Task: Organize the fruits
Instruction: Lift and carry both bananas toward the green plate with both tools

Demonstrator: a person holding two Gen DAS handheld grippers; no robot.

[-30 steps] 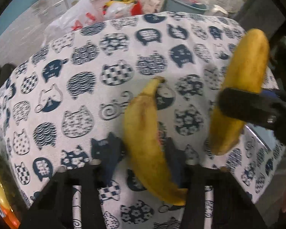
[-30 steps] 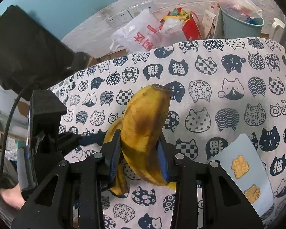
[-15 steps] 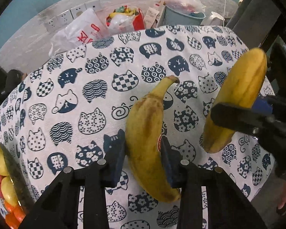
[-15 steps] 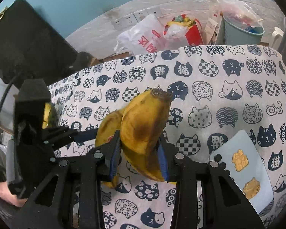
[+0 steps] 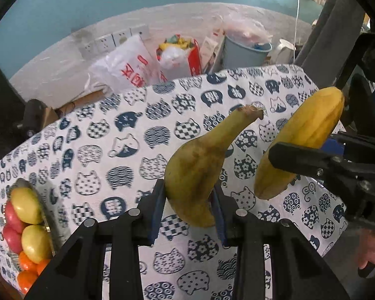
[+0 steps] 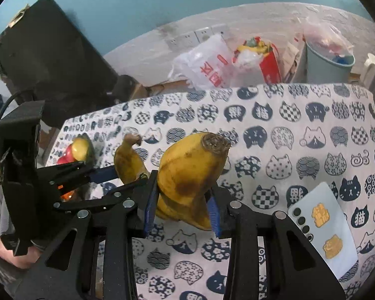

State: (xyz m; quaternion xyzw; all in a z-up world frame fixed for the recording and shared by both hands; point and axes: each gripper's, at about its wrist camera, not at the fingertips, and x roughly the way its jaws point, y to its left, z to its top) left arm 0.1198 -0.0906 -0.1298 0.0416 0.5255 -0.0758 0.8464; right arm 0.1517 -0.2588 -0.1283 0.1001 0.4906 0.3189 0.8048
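My left gripper (image 5: 188, 205) is shut on a spotted yellow banana (image 5: 200, 165) and holds it above the cat-print tablecloth (image 5: 127, 145), stem pointing up and away. My right gripper (image 6: 181, 207) is shut on a second banana (image 6: 190, 175), cut end up. In the left wrist view the right gripper's banana (image 5: 302, 137) hangs to the right. In the right wrist view the left gripper's banana (image 6: 130, 160) shows to the left. A tray of fruit (image 5: 27, 222) with yellow, red and orange pieces sits at the table's left edge.
A pale blue phone (image 6: 322, 227) with gold stickers lies on the cloth at the right. Beyond the table's far edge are plastic bags (image 5: 127, 67), a red bag (image 5: 180, 55) and a grey bin (image 5: 245, 50). A black box (image 6: 50, 57) stands at the left.
Both grippers have lifted their bananas higher off the cloth and tilted up, so more of the wall and floor clutter shows. The fruit tray has come further into view at left.
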